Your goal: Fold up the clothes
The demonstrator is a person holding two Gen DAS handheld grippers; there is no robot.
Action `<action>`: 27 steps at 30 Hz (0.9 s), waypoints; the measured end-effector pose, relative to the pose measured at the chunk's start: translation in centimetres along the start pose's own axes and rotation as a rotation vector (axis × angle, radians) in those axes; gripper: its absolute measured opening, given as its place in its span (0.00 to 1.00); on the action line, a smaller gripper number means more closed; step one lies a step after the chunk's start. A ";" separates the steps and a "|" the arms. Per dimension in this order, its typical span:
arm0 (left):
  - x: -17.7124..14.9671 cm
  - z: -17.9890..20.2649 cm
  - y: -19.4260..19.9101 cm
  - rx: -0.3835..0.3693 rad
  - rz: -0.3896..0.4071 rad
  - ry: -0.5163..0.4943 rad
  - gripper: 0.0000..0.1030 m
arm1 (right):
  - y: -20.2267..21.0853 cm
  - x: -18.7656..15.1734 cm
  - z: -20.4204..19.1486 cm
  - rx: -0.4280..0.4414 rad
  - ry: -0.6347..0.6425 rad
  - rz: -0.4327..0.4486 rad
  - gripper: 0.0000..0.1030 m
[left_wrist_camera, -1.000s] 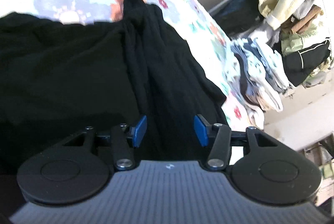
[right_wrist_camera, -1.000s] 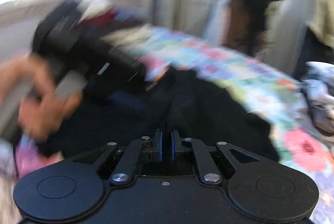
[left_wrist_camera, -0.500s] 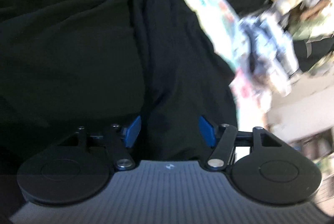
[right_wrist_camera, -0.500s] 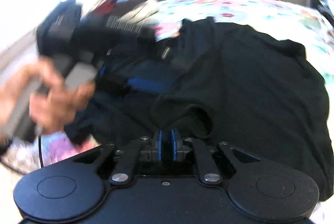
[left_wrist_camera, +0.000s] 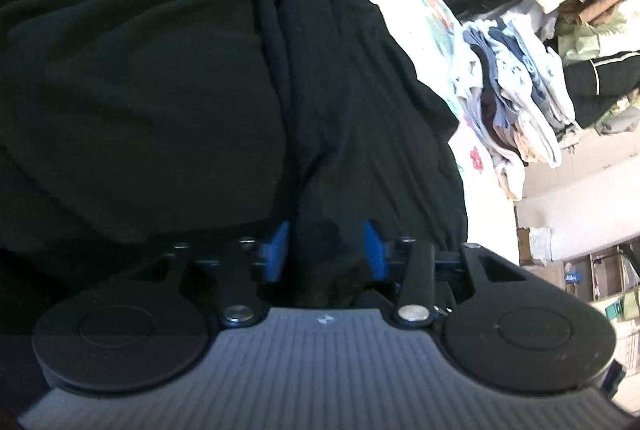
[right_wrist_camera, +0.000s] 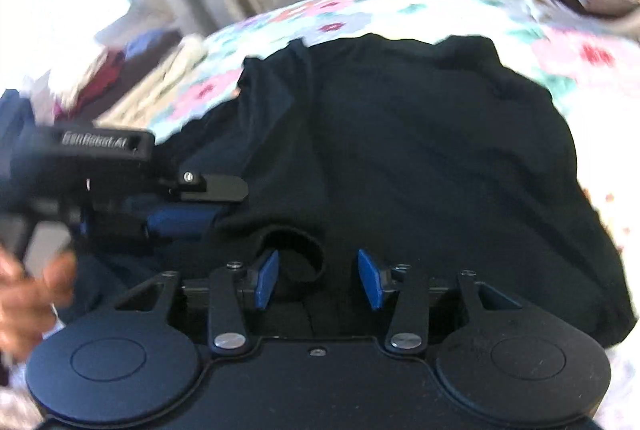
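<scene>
Now: left gripper (left_wrist_camera: pixel 325 244) fingers spread, straddling black garment (left_wrist_camera: pixel 160 69) | right gripper (right_wrist_camera: pixel 317 278) released | clothes stack (left_wrist_camera: pixel 516 101) nearby

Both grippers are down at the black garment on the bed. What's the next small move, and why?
Probably close the left gripper. Its blue pads stand apart with a ridge of the black garment bunched between them, so a pinch looks ready. The right gripper is open too, over a curled hem, and could pinch next. The garment lies rumpled on the floral bedspread.
</scene>
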State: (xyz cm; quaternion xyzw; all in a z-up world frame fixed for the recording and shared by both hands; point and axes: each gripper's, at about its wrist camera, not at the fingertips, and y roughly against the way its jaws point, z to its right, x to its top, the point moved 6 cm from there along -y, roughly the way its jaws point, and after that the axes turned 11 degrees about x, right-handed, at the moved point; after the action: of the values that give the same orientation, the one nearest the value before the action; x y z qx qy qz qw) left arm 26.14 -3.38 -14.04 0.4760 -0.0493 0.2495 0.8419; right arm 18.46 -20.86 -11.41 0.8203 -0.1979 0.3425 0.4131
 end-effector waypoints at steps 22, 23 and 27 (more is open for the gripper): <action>-1.9 -3.0 1.5 -0.083 0.027 0.378 0.05 | 3.9 1.0 2.8 -0.045 -0.024 0.067 0.17; -2.0 -3.5 1.5 -0.061 0.022 0.378 0.05 | 3.4 0.8 2.8 -0.006 -0.079 0.054 0.22; -2.6 -4.5 1.5 0.123 -0.006 0.274 0.05 | 1.7 0.4 2.5 0.082 -0.224 0.038 0.51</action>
State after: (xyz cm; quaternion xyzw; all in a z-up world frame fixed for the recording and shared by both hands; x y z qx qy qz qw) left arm 22.47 0.01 -16.10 0.4882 0.0830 0.3124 0.8107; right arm 18.70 -23.88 -11.22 0.8658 -0.2441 0.2643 0.3479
